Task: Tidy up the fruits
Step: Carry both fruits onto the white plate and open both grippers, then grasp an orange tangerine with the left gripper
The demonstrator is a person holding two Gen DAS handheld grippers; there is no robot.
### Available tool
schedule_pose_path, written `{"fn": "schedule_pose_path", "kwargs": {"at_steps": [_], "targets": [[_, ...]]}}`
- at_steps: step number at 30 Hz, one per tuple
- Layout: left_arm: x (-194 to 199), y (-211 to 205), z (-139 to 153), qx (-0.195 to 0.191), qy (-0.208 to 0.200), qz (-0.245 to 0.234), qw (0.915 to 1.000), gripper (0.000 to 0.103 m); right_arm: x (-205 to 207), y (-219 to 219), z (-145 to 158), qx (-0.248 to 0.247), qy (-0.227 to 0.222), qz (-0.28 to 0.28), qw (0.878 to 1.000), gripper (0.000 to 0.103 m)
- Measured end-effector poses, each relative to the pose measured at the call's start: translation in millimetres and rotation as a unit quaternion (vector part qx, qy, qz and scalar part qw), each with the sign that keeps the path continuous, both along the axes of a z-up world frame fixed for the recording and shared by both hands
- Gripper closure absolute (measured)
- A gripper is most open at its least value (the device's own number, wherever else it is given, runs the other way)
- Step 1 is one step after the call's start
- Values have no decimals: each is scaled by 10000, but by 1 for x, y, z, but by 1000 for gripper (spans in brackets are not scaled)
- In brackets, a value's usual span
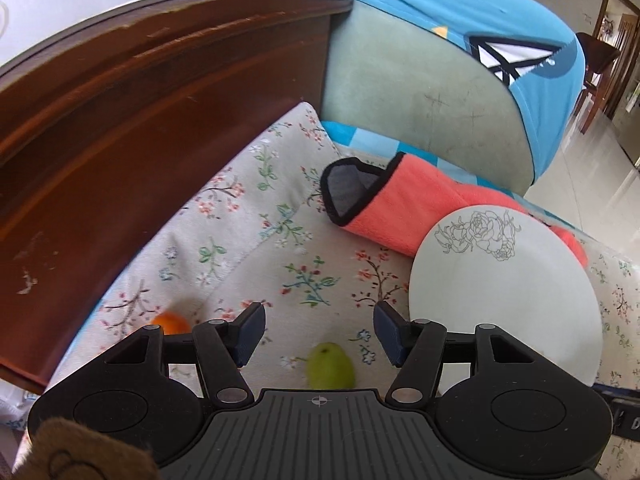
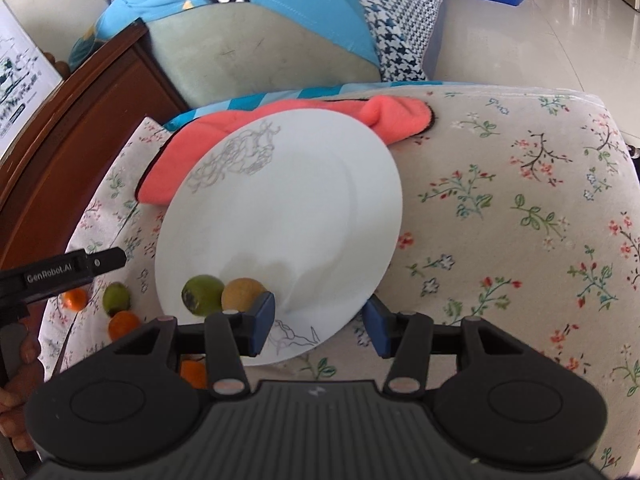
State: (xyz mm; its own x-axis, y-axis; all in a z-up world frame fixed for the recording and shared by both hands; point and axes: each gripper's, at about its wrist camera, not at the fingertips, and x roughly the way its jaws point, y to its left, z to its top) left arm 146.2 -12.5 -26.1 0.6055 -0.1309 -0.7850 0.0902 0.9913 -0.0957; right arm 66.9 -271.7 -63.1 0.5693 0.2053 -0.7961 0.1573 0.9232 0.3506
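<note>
Both claws stand part open, nothing between their pads. The left claw (image 1: 320,334) hangs over the floral cushion (image 1: 256,216); a green fruit (image 1: 330,365) lies just below its gap, an orange fruit (image 1: 172,323) behind its left finger. The right claw (image 2: 320,322) straddles the near rim of the white plate (image 2: 288,208), where a green fruit (image 2: 202,294) and a tan fruit (image 2: 242,293) lie beside its left finger.
</note>
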Motion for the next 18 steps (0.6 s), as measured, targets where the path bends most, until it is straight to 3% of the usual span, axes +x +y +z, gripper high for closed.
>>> {"fn": "schedule_pose_path", "kwargs": {"at_steps": [10, 18], "targets": [[-16, 51, 27, -320, -74, 304, 9990, 41, -11, 13, 8, 41, 92, 58, 9999, 53], [-33, 81, 35, -164, -142, 326, 9992, 41, -42, 16, 31, 382, -279, 57, 9989, 53]]}}
